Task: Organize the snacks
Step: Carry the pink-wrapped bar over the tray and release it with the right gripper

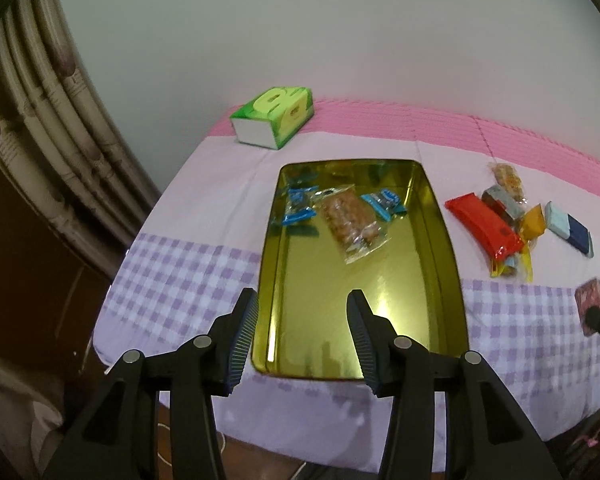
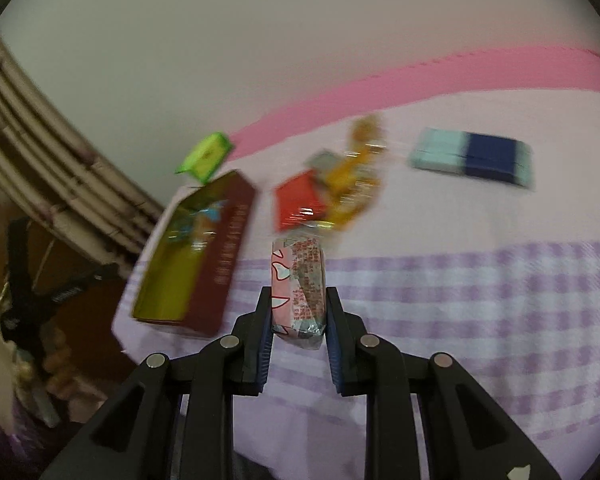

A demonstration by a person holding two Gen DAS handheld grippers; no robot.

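Right wrist view: right gripper, jaws closed on a pink snack in a printed wrapper, held upright above the checked cloth. View blurred. Beyond the snack, a loose pile of wrapped snacks on the cloth: red pack, orange and yellow wrappers. Far right, well apart from the pile, a pale blue and navy pack. Left of the gripper, the tin, gold inside, dark red outside, holding wrapped snacks at its far end. Green box behind the tin.

Left wrist view: left gripper, jaws wide apart, holding nothing, poised over the near end of the tin. Tin contents, all at the far end: two blue-wrapped snacks, and between them one clear bag of brown pieces. Near half of the tin bare gold. Right of the tin, on the cloth: the pile with red pack, grey, orange and yellow wrappers; blue and navy pack just beside it. Green box at the far left corner, by the wall. Right gripper's tip with its snack at the right edge.
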